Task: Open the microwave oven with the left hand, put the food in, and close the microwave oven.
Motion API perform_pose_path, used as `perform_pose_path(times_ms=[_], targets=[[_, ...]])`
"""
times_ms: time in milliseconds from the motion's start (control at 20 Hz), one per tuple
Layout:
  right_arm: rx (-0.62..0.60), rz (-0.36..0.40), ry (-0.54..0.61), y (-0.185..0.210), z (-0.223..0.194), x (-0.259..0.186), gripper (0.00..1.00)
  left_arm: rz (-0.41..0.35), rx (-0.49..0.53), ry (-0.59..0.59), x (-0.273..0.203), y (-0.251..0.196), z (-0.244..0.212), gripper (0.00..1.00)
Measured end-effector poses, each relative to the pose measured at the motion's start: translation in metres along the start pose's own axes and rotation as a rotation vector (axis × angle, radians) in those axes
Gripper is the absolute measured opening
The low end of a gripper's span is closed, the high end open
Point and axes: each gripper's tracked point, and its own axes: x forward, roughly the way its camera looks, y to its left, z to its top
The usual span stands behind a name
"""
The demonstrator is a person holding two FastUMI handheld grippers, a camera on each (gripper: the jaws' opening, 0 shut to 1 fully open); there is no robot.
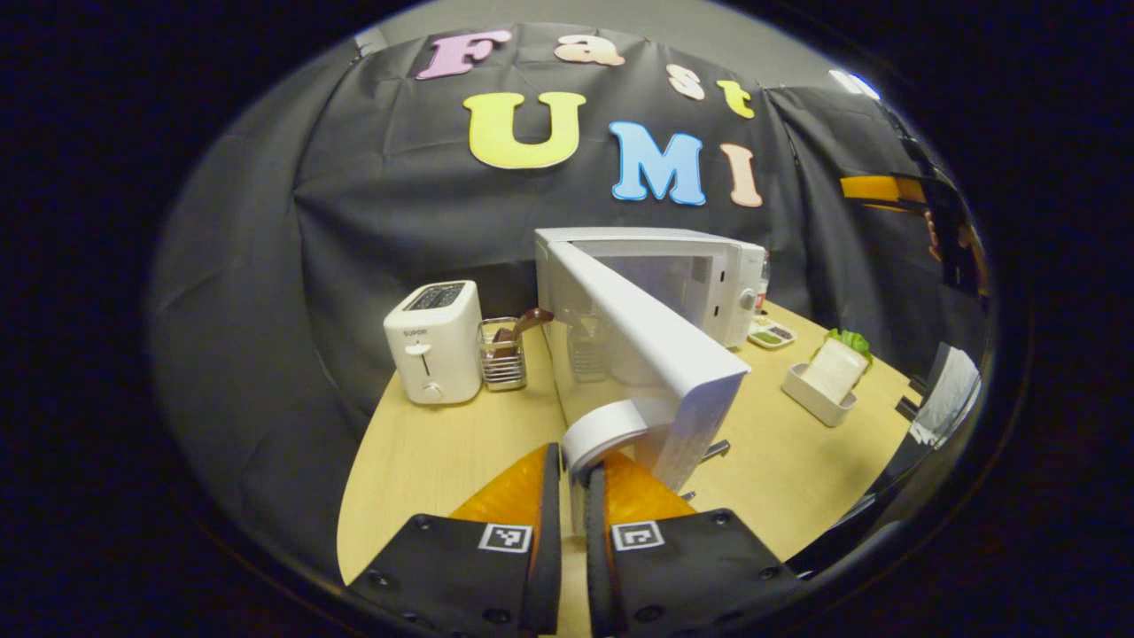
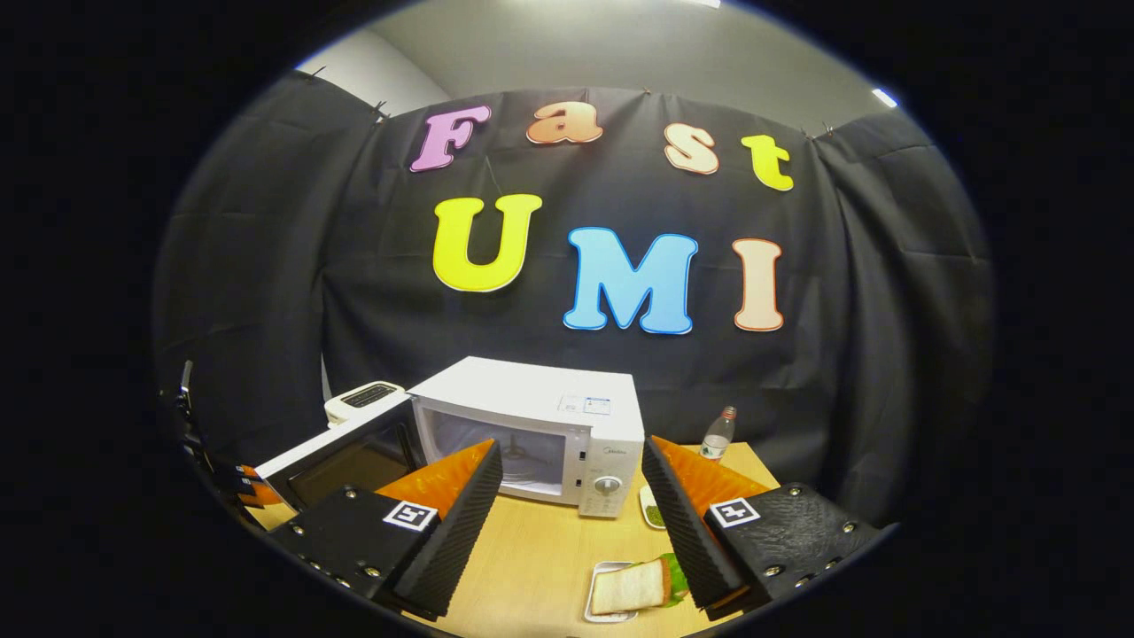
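Sandwich [image 2: 631, 587] just below spread right hand-held gripper [image 2: 571, 509], microwave [image 2: 540, 434] beyond

My left claw [image 1: 573, 496] has matt black outer shells, translucent orange plastic behind them and dark ribbed pads. Between those pads sits the door handle [image 1: 605, 432], smooth white plastic with a soft sheen. The microwave [image 1: 700, 283], mid-frame, is glossy white, and its door [image 1: 651, 346] looks the same. The table [image 1: 416, 461] is pale wood-look, smooth and matt. At left centre the toaster [image 1: 434, 341] is satin white plastic, and the rack [image 1: 503, 359] beside it is shiny wire metal. In the right gripper view my right claw [image 2: 571, 514] shows coarse ribbed black pads [image 2: 461, 523]. Low in that frame the sandwich [image 2: 631, 587] looks soft and porous in a smooth white tray [image 2: 592, 611]. The wall cloth [image 2: 266, 266] is matt black.
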Motion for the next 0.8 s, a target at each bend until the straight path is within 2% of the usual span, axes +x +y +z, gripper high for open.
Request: perform_pose_path(times_ms=[50, 100, 150, 200, 300, 350, 500, 600, 650, 700, 800], targets=[[0.002, -0.001, 0.008, -0.005, -0.003, 0.000, 0.96, 0.024, 0.000, -0.001, -0.005, 0.009, -0.002, 0.31], [0.006, -0.002, 0.023, -0.010, -0.009, 0.000, 0.96, 0.057, 0.005, -0.003, -0.014, 0.016, 0.000, 0.23], [0.011, -0.005, 0.040, -0.017, -0.015, 0.001, 0.96, 0.092, 0.008, -0.015, -0.026, 0.021, 0.007, 0.31], [0.018, -0.013, 0.057, -0.026, -0.022, 0.000, 0.96, 0.127, 0.010, -0.053, -0.039, 0.024, 0.026, 0.23], [0.025, -0.032, 0.091, -0.046, -0.038, 0.000, 0.96, 0.180, -0.003, -0.160, -0.064, 0.017, 0.079, 0.23], [0.024, -0.042, 0.108, -0.055, -0.046, 0.001, 0.96, 0.200, -0.008, -0.208, -0.072, 0.012, 0.105, 0.17], [0.060, -0.044, 0.187, -0.079, -0.076, 0.005, 0.96, 0.230, -0.029, -0.337, -0.080, -0.014, 0.177, 0.17], [0.112, -0.029, 0.258, -0.090, -0.098, 0.008, 0.96, 0.209, -0.058, -0.417, -0.077, -0.044, 0.216, 0.17], [0.130, -0.023, 0.295, -0.096, -0.110, 0.009, 0.96, 0.194, -0.063, -0.452, -0.075, -0.058, 0.235, 0.25], [0.149, -0.016, 0.338, -0.101, -0.124, 0.009, 0.96, 0.175, -0.065, -0.478, -0.071, -0.074, 0.248, 0.28], [0.206, -0.011, 0.419, -0.110, -0.152, 0.006, 0.96, 0.146, -0.065, -0.508, -0.058, -0.102, 0.271, 0.76]])
